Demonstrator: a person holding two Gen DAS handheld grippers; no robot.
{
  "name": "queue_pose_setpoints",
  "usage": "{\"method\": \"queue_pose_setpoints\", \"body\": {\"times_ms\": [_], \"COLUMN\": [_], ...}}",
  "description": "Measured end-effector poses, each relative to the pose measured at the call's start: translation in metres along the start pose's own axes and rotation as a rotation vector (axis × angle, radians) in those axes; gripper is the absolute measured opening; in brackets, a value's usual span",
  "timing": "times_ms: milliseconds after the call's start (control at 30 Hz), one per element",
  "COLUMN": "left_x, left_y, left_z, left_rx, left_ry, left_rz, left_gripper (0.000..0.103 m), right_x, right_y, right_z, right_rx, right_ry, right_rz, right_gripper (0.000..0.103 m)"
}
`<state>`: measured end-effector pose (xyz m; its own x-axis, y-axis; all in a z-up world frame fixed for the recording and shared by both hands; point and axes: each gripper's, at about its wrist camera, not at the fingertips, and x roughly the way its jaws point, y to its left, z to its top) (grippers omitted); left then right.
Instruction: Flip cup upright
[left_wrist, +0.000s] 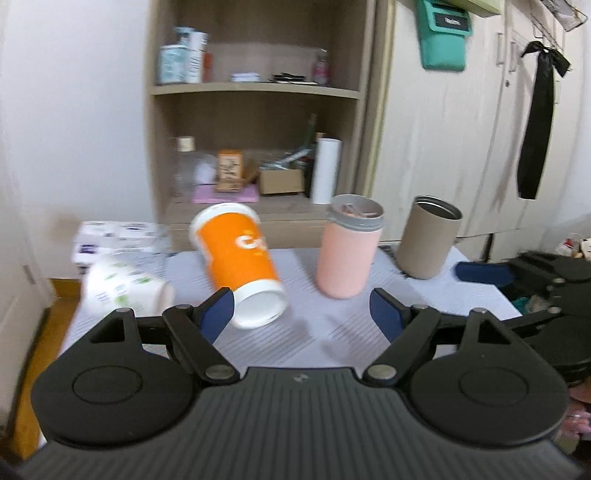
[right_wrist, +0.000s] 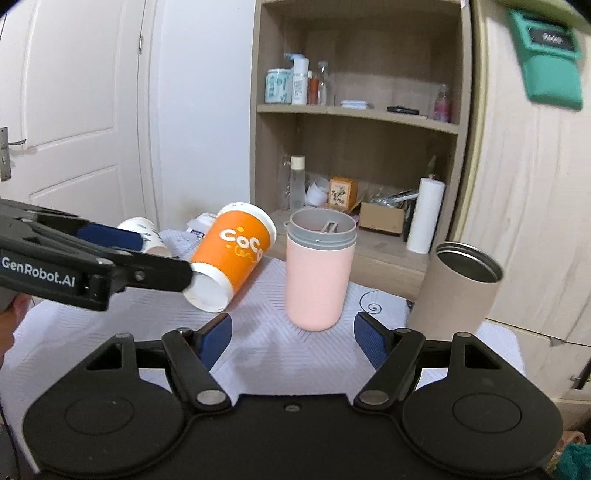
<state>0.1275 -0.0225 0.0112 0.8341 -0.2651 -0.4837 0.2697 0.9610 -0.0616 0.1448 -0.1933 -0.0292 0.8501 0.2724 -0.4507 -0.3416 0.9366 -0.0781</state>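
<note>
The orange cup (right_wrist: 236, 254) sits tilted on the worktop (right_wrist: 110, 332), its white base turned down toward the camera and its rimmed mouth raised toward 1 o'clock; white lettering on its side reads "CoCo". In the left wrist view the same cup (left_wrist: 238, 258) leans the other way, base toward 5 o'clock, and only "Co" of the writing can be read.

The left tool (left_wrist: 303, 310) is spread wide and grasps nothing; its blue left pad (left_wrist: 218, 314) is just beside the cup's base, though contact cannot be told. Seen from the right wrist camera, this tool (right_wrist: 166, 258) reaches in from 9 o'clock, one black finger (right_wrist: 159, 271) ending at the cup's base, and its body carries the words "GenRobot.AI".

The right tool (right_wrist: 291, 339) is likewise released, its blue pads apart over the pale patterned cloth, holding nothing.

At 9 o'clock of the orange cup a white paper cup (left_wrist: 125, 288) with green print lies on its side. At 3 o'clock a pink tumbler (right_wrist: 317, 273) with a grey threaded neck stands upright, and farther at 3 o'clock a beige tumbler (right_wrist: 458, 288) with a metal lining stands open.

Behind them is a wooden shelf unit (right_wrist: 354, 110) with bottles, boxes and a white paper roll (right_wrist: 424, 214). A teal holder (left_wrist: 445, 35) on the cupboard door bears a dark label, too blurred to read surely.
</note>
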Motion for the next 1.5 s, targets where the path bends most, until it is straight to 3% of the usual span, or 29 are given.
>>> {"method": "queue_pose_setpoints", "body": {"times_ms": [233, 533, 600, 867, 1000, 1133, 1500], "left_x": [-0.049, -0.082, -0.087, -0.096, -0.096, -0.094, -0.086], "left_y": [0.004, 0.004, 0.005, 0.008, 0.008, 0.007, 0.001], "left_z": [-0.015, -0.033, -0.038, -0.048, -0.049, -0.05, -0.052], "left_rx": [-0.04, -0.049, -0.058, -0.064, -0.056, -0.057, -0.008], "left_ry": [-0.025, -0.035, -0.031, -0.017, -0.016, 0.003, 0.083], "left_rz": [0.074, 0.163, 0.174, 0.198, 0.208, 0.216, 0.306], "left_gripper": [0.082, 0.085, 0.086, 0.091, 0.099, 0.103, 0.103], "right_x": [-0.049, -0.085, -0.09, -0.106, -0.108, -0.105, -0.104], "right_y": [0.025, 0.042, 0.045, 0.055, 0.059, 0.061, 0.061], "right_z": [-0.007, -0.015, -0.017, -0.026, -0.027, -0.029, -0.033], "right_rx": [-0.005, 0.033, 0.05, 0.072, 0.077, 0.091, 0.136], "right_ry": [-0.075, -0.126, -0.125, -0.13, -0.13, -0.116, -0.099], "right_rz": [-0.048, -0.158, -0.17, -0.212, -0.231, -0.267, -0.354], "right_gripper": [0.078, 0.078, 0.084, 0.085, 0.087, 0.103, 0.103]}}
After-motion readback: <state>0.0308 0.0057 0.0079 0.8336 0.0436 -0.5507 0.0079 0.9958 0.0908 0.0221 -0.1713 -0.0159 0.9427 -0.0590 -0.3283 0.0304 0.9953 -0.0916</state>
